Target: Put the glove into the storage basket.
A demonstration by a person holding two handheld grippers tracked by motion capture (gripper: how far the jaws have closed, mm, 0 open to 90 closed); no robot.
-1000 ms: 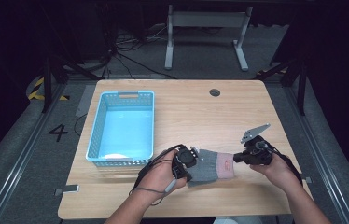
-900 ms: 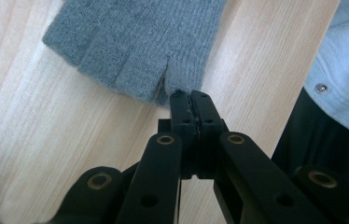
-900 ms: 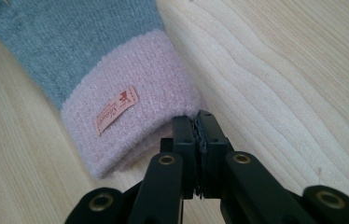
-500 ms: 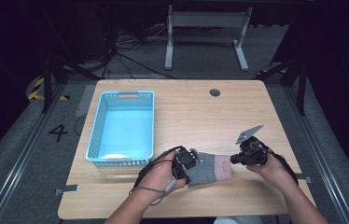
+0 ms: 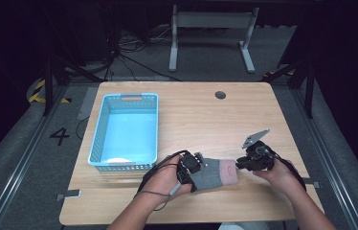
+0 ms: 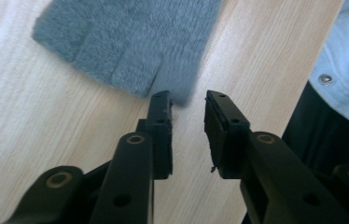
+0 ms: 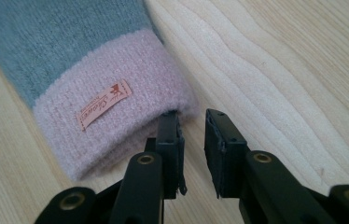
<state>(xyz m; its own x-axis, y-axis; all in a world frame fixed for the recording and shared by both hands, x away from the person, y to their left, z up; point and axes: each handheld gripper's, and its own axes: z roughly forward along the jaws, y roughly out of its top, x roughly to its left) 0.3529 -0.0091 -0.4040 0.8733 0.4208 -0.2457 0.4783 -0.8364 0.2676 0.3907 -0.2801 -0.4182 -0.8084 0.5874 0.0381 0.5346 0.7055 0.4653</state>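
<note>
You have just let the jaws of your left gripper (image 5: 197, 168) and right gripper (image 5: 244, 160) open, releasing the grey knitted glove with a pink cuff (image 5: 214, 173) flat on the near table (image 5: 191, 115); next, judge whether it goes left into the light blue plastic basket (image 5: 125, 132).

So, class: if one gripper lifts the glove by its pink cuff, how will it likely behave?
The glove looks like soft fuzzy knit lying flat on the table, so it would probably droop from the cuff rather than hold its shape. It is thin, so likely light. The fuzzy surface should grip well and seems unlikely to slip, roll or break.
</note>
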